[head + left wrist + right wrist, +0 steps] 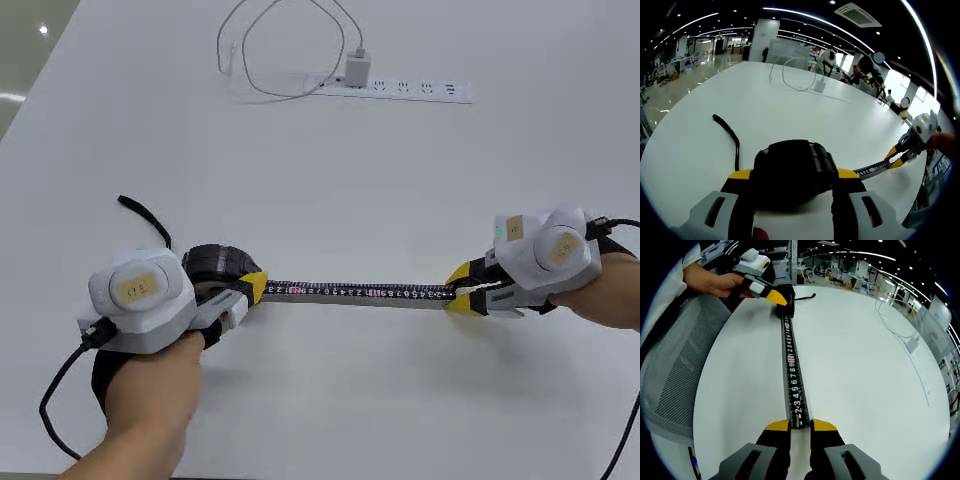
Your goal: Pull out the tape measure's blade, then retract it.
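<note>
- One tape measure: its round black case (212,262), ribbed like rubber, sits on the smooth white workbench (330,180), at the near left.
- One blade (355,292): a flat dark strip with pale numerals, drawn out straight to the right.
- Two grippers, with grey-white shells and yellow jaw tips. The left gripper (243,289) is clenched around the case. The right gripper (462,290) pinches the blade's free end.
- One thin black strap (145,218) curls beside the case.
- At the far edge: one white power strip (400,88), one boxy white charger (358,70) and one looping white cable (218,45).

Left tongs (247,289), right tongs (462,290): white-grey housings (150,315), yellow-black tips (256,283), tan stickers (137,288), black cables (58,388).
</note>
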